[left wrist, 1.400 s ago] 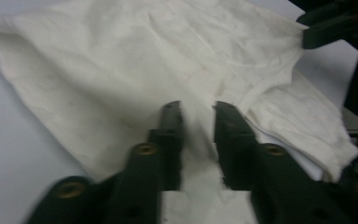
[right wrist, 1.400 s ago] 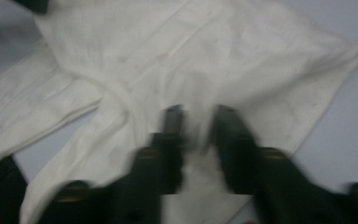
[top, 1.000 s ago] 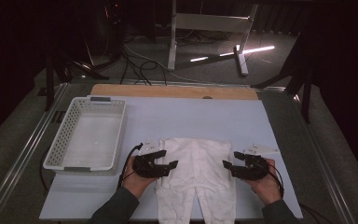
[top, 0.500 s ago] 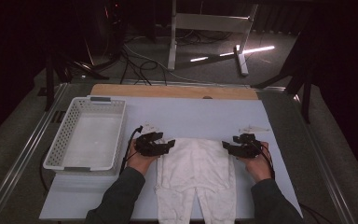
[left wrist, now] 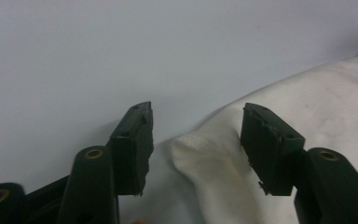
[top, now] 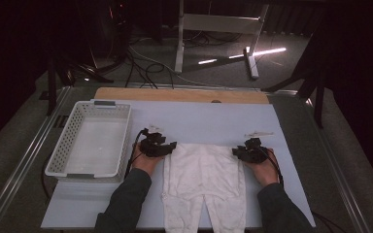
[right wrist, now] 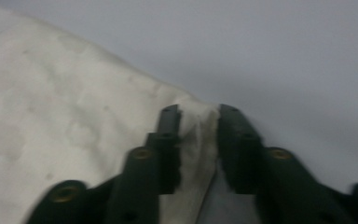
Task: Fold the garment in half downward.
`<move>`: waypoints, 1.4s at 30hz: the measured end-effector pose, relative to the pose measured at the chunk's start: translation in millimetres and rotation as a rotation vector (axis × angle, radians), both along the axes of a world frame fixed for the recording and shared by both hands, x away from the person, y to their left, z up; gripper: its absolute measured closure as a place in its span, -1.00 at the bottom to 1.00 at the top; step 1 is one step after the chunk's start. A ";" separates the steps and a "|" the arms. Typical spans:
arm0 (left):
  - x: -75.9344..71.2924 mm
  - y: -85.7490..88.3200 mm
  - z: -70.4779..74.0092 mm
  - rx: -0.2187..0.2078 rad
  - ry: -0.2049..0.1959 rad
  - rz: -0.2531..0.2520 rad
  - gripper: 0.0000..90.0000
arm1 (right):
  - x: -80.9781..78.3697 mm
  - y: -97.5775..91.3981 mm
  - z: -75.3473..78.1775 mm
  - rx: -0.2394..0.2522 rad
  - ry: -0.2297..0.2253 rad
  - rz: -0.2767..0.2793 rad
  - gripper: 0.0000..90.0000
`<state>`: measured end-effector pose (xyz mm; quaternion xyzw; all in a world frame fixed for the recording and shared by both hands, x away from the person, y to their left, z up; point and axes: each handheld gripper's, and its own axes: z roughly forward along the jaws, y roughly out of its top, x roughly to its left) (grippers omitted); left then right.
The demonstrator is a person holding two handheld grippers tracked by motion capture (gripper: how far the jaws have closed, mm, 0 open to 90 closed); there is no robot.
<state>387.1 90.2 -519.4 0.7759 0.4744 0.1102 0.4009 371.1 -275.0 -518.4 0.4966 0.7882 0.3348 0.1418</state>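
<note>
White baby trousers lie flat on the pale mat, waist away from the person and legs toward them. My left gripper sits at the waist's left corner. Its jaws have just been closing, and that corner lies loose between the pads, untouched by either. My right gripper is at the waist's right corner. Its jaws have also just been closing and now pinch a bunched fold of the fabric between the pads.
An empty white slotted basket stands on the mat to the left of my left hand. A wooden board lines the mat's far edge. A small white scrap lies just beyond my right gripper.
Both hands slid away from the person along the trousers, from mid-garment to the waist corners. The right jaws closed onto the fabric; the left jaws narrowed around the other corner.
</note>
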 end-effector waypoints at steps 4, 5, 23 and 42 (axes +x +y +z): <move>0.8 -4.8 -5.2 0.041 0.025 -0.013 0.13 | -1.7 0.7 1.2 -0.017 -0.001 0.037 0.92; 0.1 -5.7 -5.4 0.052 0.021 -0.015 0.18 | -2.4 0.9 2.3 -0.023 -0.005 0.037 0.93; 7.7 -9.2 19.0 0.042 -0.008 -0.033 0.93 | 10.4 1.7 26.7 -0.066 -0.091 0.014 0.94; 42.9 -12.8 36.3 0.039 -0.040 0.080 0.83 | 42.1 5.3 31.0 0.000 -0.157 -0.070 0.87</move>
